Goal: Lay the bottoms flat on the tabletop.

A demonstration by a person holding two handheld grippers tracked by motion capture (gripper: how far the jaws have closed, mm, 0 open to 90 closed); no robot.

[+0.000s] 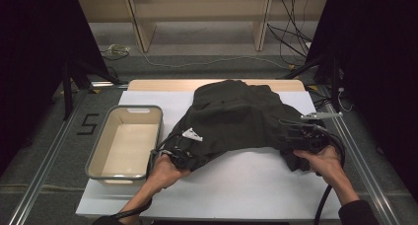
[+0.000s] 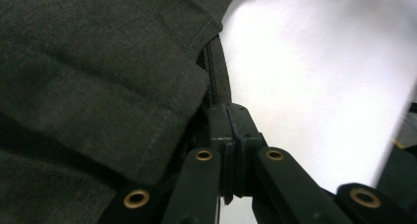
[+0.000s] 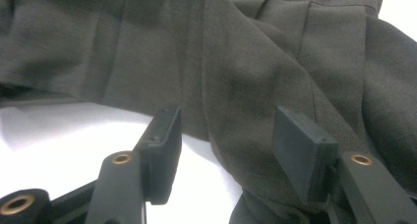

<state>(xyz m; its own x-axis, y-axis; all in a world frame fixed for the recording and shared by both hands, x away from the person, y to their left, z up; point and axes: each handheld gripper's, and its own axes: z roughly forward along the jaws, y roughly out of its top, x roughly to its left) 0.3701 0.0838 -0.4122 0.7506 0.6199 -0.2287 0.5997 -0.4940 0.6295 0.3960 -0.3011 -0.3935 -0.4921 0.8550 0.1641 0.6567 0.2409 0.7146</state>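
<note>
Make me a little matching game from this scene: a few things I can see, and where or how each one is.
Things:
1. left gripper
2. right gripper
3. dark garment
4. bin

States:
A. heaped on the white sheet
B. empty, left of the garment
C. fingers apart, cloth between them
D. fingers shut on the garment's edge

Pairs: 1-D, 2-C, 3-A, 4-B

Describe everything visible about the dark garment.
The garment is dark olive-grey woven cloth, crumpled in a heap across the white sheet, right of the bin. It shows stitched hems, folds and a white tag near its left edge. The left gripper is shut on a hem. The right gripper stands open at the other edge, cloth between its jaws, not pinched.
</note>
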